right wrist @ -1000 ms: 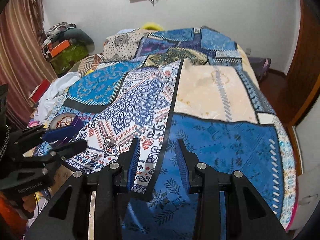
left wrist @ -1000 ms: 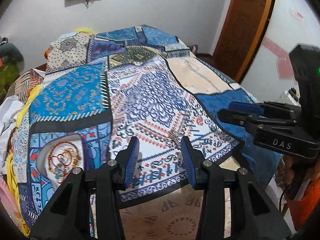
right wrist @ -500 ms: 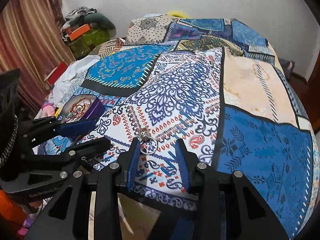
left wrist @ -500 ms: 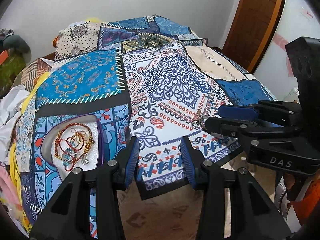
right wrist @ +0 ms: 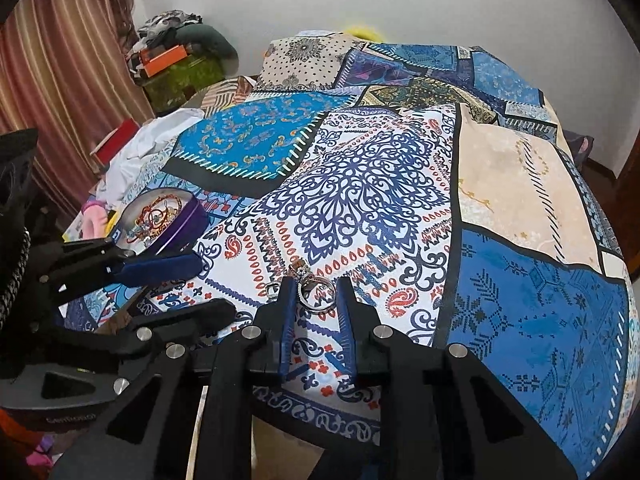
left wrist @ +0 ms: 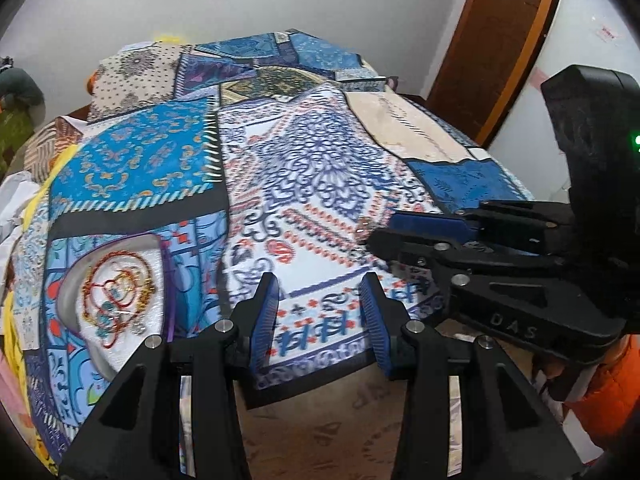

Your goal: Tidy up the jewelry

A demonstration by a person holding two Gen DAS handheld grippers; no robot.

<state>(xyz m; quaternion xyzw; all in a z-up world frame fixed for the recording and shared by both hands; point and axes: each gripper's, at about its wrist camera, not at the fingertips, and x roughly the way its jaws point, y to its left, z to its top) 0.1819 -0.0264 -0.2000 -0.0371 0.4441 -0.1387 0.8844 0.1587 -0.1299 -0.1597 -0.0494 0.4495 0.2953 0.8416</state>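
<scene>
A silver ring with a stone cluster [right wrist: 316,293] lies on the patterned bedspread between the tips of my right gripper [right wrist: 317,294], whose jaws stand open on either side of it; I cannot tell whether they touch it. A second small silver piece [right wrist: 272,289] lies just left of it. From the left wrist view the right gripper [left wrist: 380,234] shows at the right, with the jewelry [left wrist: 363,227] at its tips. A round purple tin [left wrist: 167,304] holding red and gold bangles and chains [left wrist: 116,296] sits at the left; it also shows in the right wrist view [right wrist: 176,226]. My left gripper [left wrist: 318,316] is open and empty.
The bedspread's front edge [left wrist: 312,376] hangs over beige floor below both grippers. Clothes and boxes [right wrist: 176,60] are piled by the striped curtain at the far left. A brown door [left wrist: 496,40] stands at the right.
My right gripper has moved forward and left over the bedspread until the ring lies between its tips, and its jaws have narrowed. My left gripper has shifted so the tin came into view.
</scene>
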